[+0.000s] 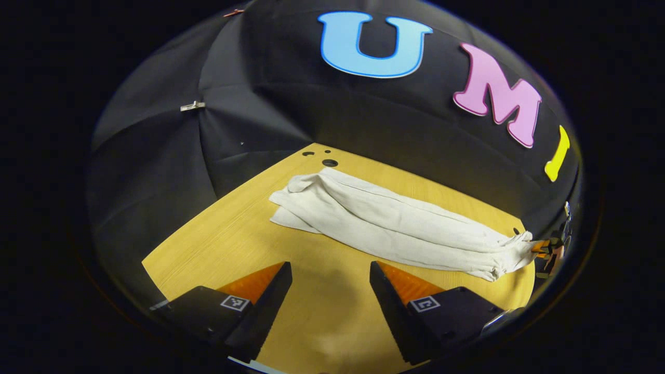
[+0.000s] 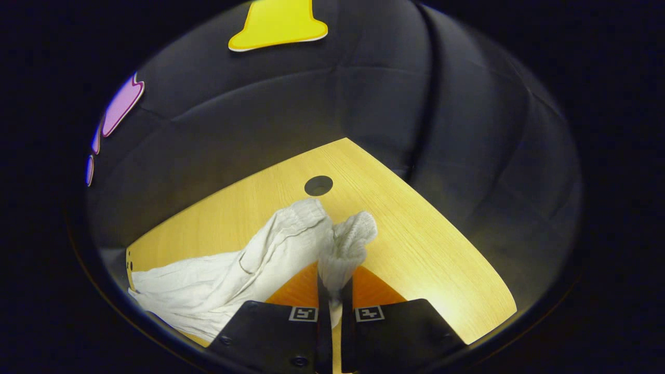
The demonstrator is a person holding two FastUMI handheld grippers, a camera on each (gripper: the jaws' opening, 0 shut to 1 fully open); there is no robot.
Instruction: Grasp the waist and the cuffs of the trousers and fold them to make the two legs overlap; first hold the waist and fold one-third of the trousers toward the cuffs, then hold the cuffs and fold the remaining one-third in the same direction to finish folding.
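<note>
Off-white trousers lie on the wooden table as one long strip, the two legs one on the other. In the left gripper view my left gripper hovers open over bare wood, a short way in front of the strip's middle, with nothing between its fingers. At the strip's right end the other gripper pinches the bunched cloth. In the right gripper view my right gripper is shut on the gathered, ribbed waist end of the trousers, which rises slightly off the table and trails away to the left.
Round holes mark the table's far corner by the trousers' far end, and another hole lies just beyond the held waist. Black cloth walls close in the table on its far sides. Bare wood stretches to the right of my right gripper.
</note>
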